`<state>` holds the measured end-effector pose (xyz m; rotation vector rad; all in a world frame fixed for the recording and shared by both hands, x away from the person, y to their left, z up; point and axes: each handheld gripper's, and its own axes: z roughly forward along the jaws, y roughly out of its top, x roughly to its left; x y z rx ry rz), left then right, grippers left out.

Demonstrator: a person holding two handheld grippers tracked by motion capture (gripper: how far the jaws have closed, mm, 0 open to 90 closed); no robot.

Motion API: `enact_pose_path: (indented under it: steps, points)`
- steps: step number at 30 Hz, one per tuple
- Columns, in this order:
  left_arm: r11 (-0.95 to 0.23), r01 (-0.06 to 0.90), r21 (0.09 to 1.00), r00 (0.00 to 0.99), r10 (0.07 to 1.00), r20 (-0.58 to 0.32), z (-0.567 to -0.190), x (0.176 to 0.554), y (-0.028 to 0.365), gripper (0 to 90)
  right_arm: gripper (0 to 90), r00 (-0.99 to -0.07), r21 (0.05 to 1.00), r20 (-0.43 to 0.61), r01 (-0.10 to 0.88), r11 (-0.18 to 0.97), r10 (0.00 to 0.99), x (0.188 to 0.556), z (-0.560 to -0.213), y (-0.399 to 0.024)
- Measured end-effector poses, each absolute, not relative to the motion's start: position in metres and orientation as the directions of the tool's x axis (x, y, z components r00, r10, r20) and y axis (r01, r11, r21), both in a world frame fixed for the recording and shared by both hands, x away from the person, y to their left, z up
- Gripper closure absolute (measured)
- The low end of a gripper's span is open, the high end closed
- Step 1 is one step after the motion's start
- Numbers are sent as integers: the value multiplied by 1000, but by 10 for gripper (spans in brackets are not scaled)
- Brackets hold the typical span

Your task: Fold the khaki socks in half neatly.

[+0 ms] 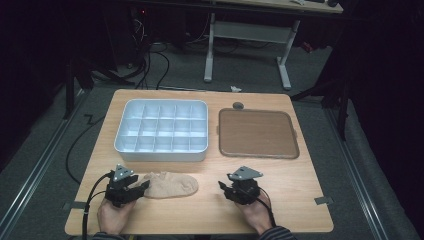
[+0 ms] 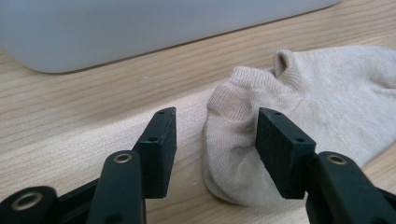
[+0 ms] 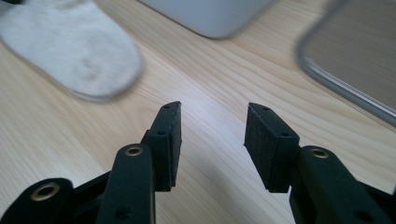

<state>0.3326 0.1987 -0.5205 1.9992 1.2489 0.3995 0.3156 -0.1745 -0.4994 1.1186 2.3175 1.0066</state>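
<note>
Beige knit ankle sock (image 1: 170,185) lies flat on bench near-left. Left tool (image 2: 215,140) open, straddling heel end, not clamping. Right tool (image 3: 212,140) open, empty. Sock looks soft, light, floppy: pinch heel cuff.

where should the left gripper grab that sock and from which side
Probably the rounded end of the sock nearest the left gripper, coming in low along the table from that end. The sock lies flat, but here the fabric bunches up into a raised fold, already sitting between the open jaws, so they have something to pinch.

Table (image 1: 300,190): sock (image 1: 170,184), organizer (image 1: 162,131), tray (image 1: 257,133).
</note>
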Motion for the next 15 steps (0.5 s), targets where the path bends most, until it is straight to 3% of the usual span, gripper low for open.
enact_pose_path:
  steps: [6, 15]
  points:
    - [-252, 653, 714, 470, 875, -120, -521, 334, 199, 488, 564, -659, 731, 74, 546, 409, 749, 332, -504, -139]
    - [-271, 664, 697, 472, 874, -111, -524, 336, 196, 471, 555, -692, 702, 94, 556, 446, 716, 347, -513, -97]
